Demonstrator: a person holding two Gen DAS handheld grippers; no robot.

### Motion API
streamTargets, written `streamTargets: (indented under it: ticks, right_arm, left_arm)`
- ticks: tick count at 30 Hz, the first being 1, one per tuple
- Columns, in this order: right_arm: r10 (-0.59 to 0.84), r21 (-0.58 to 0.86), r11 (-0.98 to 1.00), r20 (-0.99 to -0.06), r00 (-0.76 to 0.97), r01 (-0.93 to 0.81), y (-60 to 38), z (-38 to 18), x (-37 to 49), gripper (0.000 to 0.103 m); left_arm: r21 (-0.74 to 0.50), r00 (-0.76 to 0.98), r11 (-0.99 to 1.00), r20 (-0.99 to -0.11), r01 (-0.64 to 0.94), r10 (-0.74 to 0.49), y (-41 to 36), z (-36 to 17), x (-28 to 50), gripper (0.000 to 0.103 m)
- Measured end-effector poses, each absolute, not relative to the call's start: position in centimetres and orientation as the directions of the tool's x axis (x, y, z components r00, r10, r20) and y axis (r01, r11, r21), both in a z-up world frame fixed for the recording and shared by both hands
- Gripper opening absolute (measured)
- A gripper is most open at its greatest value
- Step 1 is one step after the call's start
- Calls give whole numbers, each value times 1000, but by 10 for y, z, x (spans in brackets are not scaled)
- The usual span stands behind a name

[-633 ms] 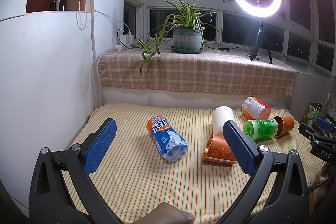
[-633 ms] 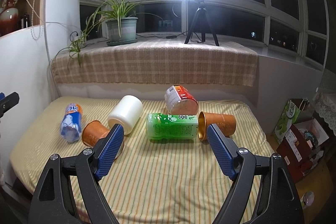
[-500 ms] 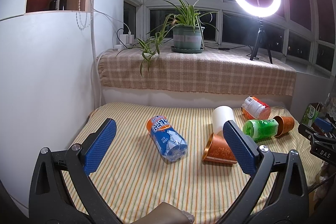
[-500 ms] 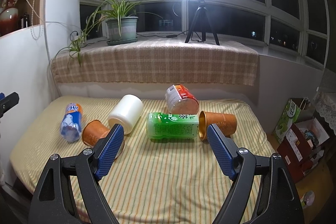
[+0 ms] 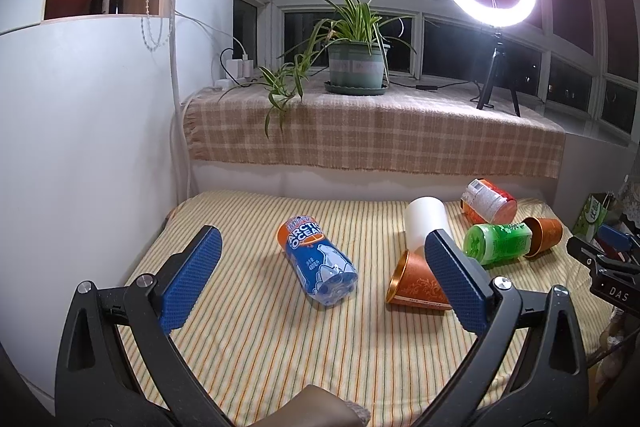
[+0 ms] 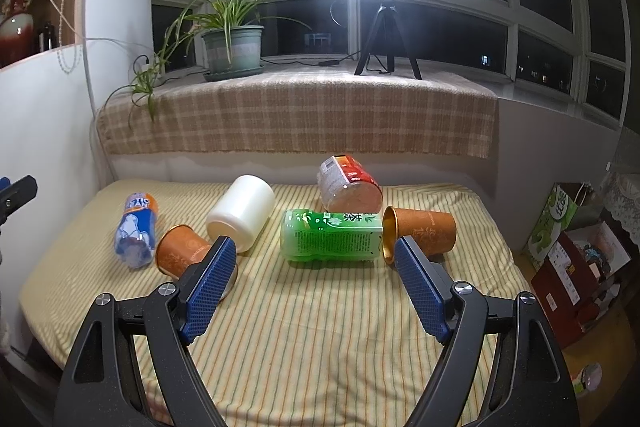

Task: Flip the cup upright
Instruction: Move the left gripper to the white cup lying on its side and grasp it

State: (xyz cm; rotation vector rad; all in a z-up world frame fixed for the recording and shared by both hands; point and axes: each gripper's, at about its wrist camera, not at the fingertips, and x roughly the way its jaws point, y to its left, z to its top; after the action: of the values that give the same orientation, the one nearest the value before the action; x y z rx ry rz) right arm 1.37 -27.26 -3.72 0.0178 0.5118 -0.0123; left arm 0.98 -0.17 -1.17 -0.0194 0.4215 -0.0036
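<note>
Several cups lie on their sides on the striped cloth: a blue Arctic Ocean cup (image 5: 318, 261) (image 6: 136, 227), an orange cup (image 5: 416, 285) (image 6: 180, 255), a white cup (image 5: 426, 225) (image 6: 242, 217), a green cup (image 5: 498, 243) (image 6: 332, 235), a red-and-white cup (image 5: 488, 201) (image 6: 348, 183) and a second orange cup (image 5: 544, 233) (image 6: 422, 231). My left gripper (image 5: 320, 281) is open and empty, above the near cloth before the blue cup. My right gripper (image 6: 314, 283) is open and empty, just short of the green cup.
A raised ledge with a checked cloth (image 5: 372, 135) runs behind the bed, bearing a potted plant (image 5: 356, 67) and a ring light on a tripod (image 5: 490, 39). A white wall (image 5: 80, 147) stands at the left. Boxes and bags (image 6: 576, 251) sit on the floor at the right.
</note>
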Motion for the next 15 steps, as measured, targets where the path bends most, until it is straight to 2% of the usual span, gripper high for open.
streamTargets:
  ticks: [10, 15]
  right_arm:
    - [-18, 22, 999, -505, 863, 34, -280, -44, 14, 81]
    - [-29, 30, 998, -517, 856, 52, -287, -49, 13, 81]
  left_arm:
    - [-54, 839, 994, -532, 100, -113, -11, -22, 51, 103]
    - [-127, 756, 976, -617, 179, -219, -22, -28, 88, 103]
